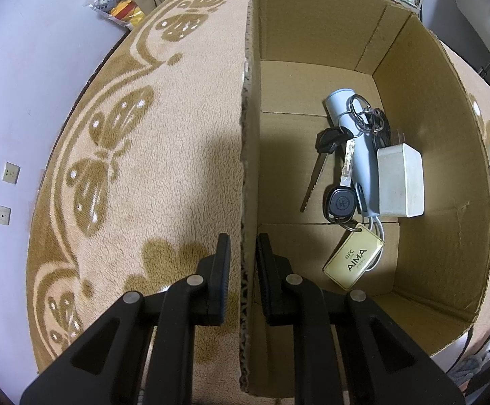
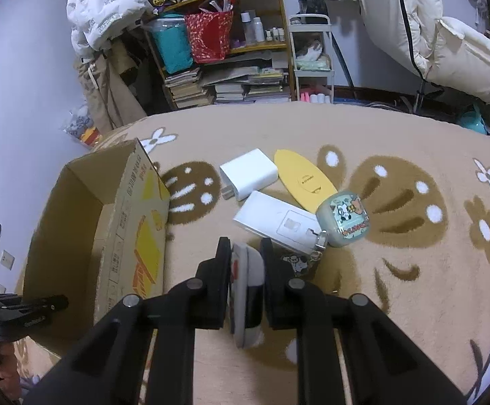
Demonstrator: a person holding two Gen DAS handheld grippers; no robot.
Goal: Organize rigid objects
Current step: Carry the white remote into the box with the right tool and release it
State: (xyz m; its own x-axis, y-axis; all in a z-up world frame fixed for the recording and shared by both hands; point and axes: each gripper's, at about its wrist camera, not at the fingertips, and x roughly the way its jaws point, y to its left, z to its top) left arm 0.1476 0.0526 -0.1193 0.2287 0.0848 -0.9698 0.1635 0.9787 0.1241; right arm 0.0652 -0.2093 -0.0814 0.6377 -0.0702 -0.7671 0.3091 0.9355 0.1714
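My left gripper (image 1: 243, 246) is shut on the left wall of an open cardboard box (image 1: 312, 33), one finger outside and one inside. On the box floor lie a light blue cylinder (image 1: 359, 168), a white charger (image 1: 401, 182), a bunch of keys (image 1: 329, 141) and a cream NFC tag (image 1: 353, 259). My right gripper (image 2: 245, 253) is shut on a flat grey and white object (image 2: 250, 287), held on edge above the blanket. Just beyond it lie a white adapter (image 2: 275, 221), a white plug (image 2: 249, 172), a yellow oval piece (image 2: 304, 179) and a cartoon-printed case (image 2: 342, 219).
The box (image 2: 76, 202) stands to the left of the loose items on a beige patterned blanket (image 2: 396, 287). A cluttered shelf (image 2: 231, 50) and hanging coats stand behind the bed. A purple wall (image 1: 25, 84) lies to the left.
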